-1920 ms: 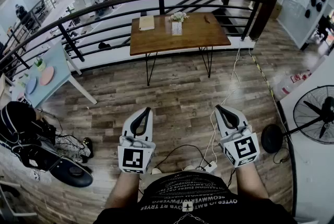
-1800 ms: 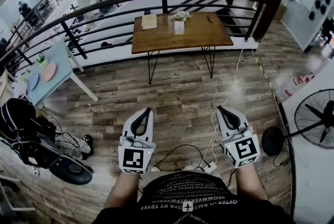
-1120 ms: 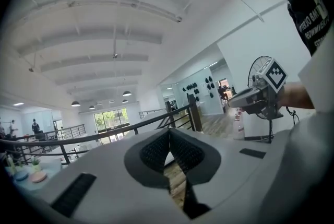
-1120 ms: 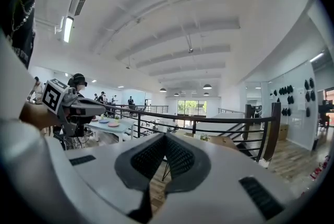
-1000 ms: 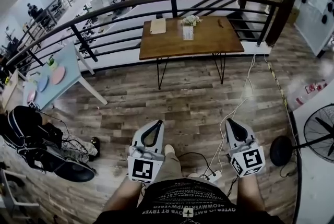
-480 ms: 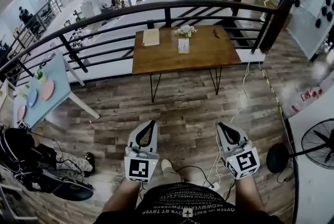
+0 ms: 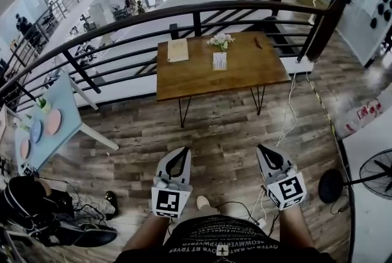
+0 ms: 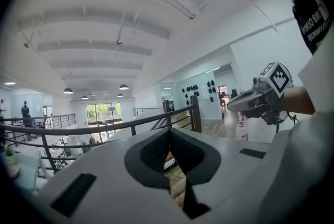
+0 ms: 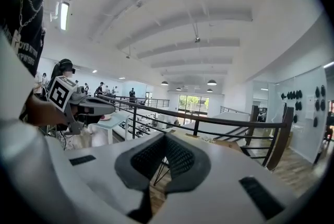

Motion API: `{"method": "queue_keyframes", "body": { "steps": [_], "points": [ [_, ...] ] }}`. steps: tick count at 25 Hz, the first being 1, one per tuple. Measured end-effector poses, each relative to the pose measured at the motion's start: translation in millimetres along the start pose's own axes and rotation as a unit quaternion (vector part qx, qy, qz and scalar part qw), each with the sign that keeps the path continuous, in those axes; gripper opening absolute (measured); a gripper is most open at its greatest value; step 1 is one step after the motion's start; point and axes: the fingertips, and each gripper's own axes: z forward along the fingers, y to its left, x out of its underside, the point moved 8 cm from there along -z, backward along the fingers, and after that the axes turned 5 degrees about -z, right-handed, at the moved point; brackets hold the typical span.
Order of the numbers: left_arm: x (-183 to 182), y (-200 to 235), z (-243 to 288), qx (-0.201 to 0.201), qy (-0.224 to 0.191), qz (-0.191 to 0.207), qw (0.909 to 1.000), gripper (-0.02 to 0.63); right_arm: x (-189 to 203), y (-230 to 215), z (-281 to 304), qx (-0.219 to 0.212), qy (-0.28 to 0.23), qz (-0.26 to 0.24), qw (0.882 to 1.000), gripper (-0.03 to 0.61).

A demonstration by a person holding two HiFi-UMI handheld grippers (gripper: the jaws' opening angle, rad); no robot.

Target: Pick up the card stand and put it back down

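Card stand (image 7: 219,60), upright mid-way along the wooden table (image 7: 245,68) by the flowers (image 7: 220,41): I am judging it light, stiff and tippy, best pinched low across its edges, and am holding left gripper (image 7: 181,150) and right gripper (image 7: 264,149) well short of it, jaws closed, empty.

White, black and brown
My left gripper (image 7: 181,152) and right gripper (image 7: 263,149) were white, black-and-white square markers on each; the table (image 7: 245,68) was brown, the card stand (image 7: 219,60) white, the railing (image 7: 197,19) black.
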Motion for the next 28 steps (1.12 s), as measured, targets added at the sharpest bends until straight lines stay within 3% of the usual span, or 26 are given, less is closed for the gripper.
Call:
{"method": "queue_keyframes", "body": {
  "steps": [10,15,20,28],
  "points": [
    [-5.3,63.3,27.0,0.015,-0.003,0.010,0.9998,0.025,-23.4,0.7,53.6,0.026,0.009,-0.011,1.000,0.014],
    [13.8,83.9,31.4,0.020,0.005,0.009,0.9998,0.026,-19.8,13.8,64.2,0.029,0.023,-0.020,0.999,0.014],
    [35.5,83.4,45.3,0.032,0.022,-0.030,0.9988,0.026,-9.8,9.7,60.1,0.040,0.041,-0.019,0.998,0.014],
    [37.5,76.2,69.8,0.037,0.040,-0.014,0.9984,0.026,7.4,-20.5,79.8,0.036,0.030,0.011,0.999,0.014]
  ]
}}
